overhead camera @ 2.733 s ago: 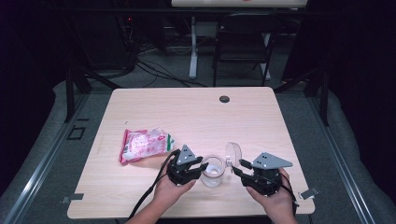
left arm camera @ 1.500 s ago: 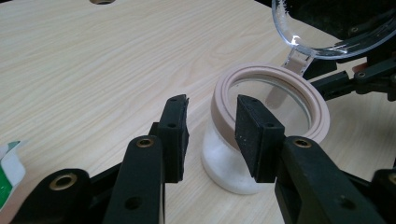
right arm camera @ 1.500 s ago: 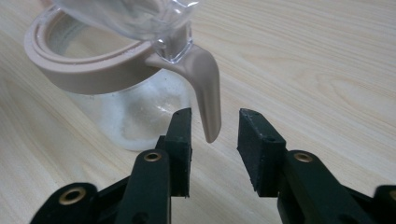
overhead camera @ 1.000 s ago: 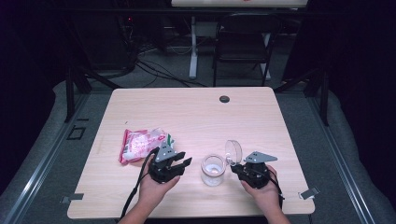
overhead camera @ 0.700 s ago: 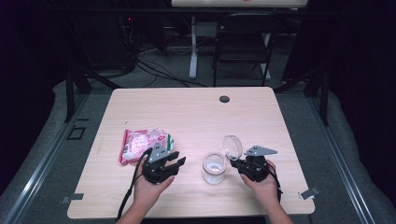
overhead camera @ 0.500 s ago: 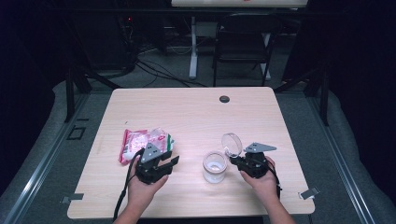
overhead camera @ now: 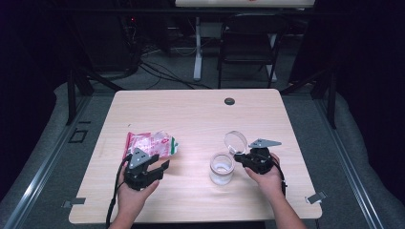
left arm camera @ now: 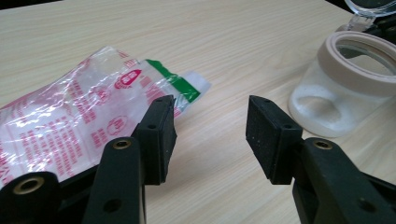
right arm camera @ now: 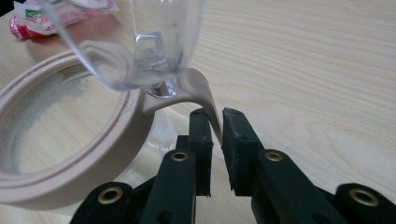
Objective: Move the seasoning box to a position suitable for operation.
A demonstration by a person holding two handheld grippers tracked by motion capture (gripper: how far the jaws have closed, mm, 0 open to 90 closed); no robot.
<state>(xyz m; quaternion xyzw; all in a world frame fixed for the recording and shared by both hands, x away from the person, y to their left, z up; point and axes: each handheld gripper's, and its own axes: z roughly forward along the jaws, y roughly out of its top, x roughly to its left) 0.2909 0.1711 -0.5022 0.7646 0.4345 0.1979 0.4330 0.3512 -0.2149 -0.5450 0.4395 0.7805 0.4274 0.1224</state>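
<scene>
A crinkled red-and-white plastic bag point(overhead camera: 148, 144) point(left arm camera: 88, 112) lies left of centre on the wooden table point(overhead camera: 191, 119). Just in front of it is my left gripper point(overhead camera: 158, 168) point(left arm camera: 210, 126); its jaws have just been opening and stand open with nothing between them. A clear jar point(overhead camera: 222, 168) point(left arm camera: 345, 79) with a beige rim point(right arm camera: 70, 154) stands to the right, its clear hinged lid point(overhead camera: 236, 141) point(right arm camera: 140, 42) flipped up. My right gripper point(overhead camera: 241, 160) point(right arm camera: 214, 126) is shut on the jar's beige tab point(right arm camera: 205, 93). White residue lies in the jar's bottom.
A black round grommet point(overhead camera: 229, 101) sits near the table's far edge. A dark chair point(overhead camera: 248, 38) and cables stand behind the table. Bare wood stretches between bag and jar and across the far half.
My left gripper has moved left, away from the jar toward the bag, and its jaws have widened. The right gripper has shifted slightly and keeps its grip at the jar.
</scene>
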